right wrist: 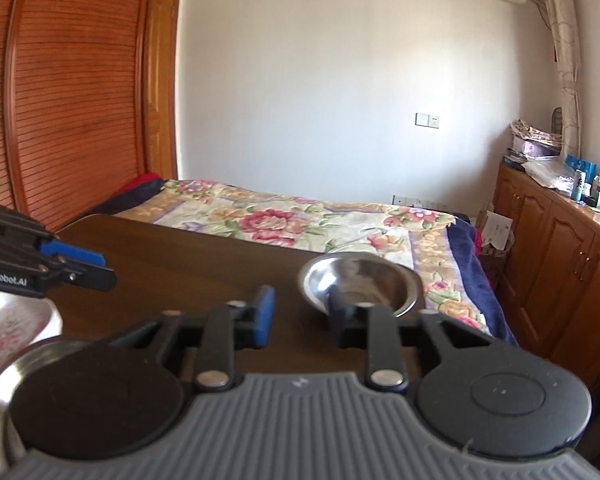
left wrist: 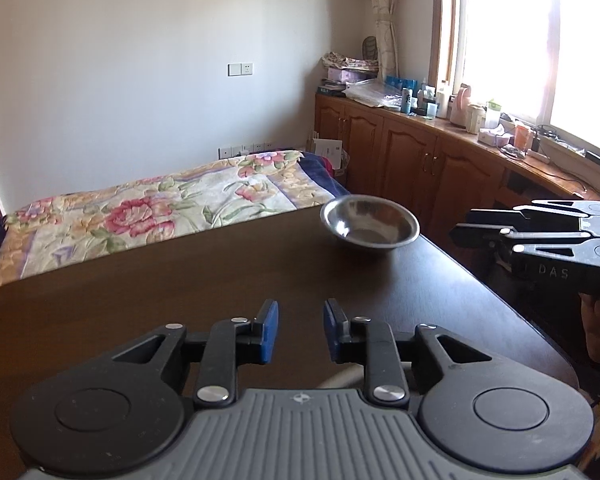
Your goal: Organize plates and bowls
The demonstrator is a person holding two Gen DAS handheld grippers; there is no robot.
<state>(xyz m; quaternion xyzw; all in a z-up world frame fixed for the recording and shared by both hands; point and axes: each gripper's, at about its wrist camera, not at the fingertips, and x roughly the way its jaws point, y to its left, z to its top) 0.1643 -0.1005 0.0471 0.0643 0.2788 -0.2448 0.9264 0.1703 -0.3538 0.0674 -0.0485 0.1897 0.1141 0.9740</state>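
Note:
A steel bowl point(left wrist: 370, 224) point(right wrist: 360, 284) stands upright near the far right corner of the dark wooden table point(left wrist: 180, 280). My left gripper point(left wrist: 300, 320) is open and holds nothing, well short of the bowl. My right gripper point(right wrist: 300, 312) is open too; its right finger shows in front of the bowl's near rim. From the left wrist view the right gripper point(left wrist: 462, 225) hovers to the right of the bowl, apart from it. A second steel dish point(right wrist: 0, 392) and a white floral dish point(right wrist: 12, 328) sit at the lower left under the left gripper point(right wrist: 106, 270).
A bed with a floral cover point(left wrist: 160, 208) point(right wrist: 300, 220) runs along the table's far edge. Wooden cabinets point(left wrist: 420, 160) with cluttered tops line the right wall under the window. A slatted wooden wardrobe point(right wrist: 60, 100) stands at the left.

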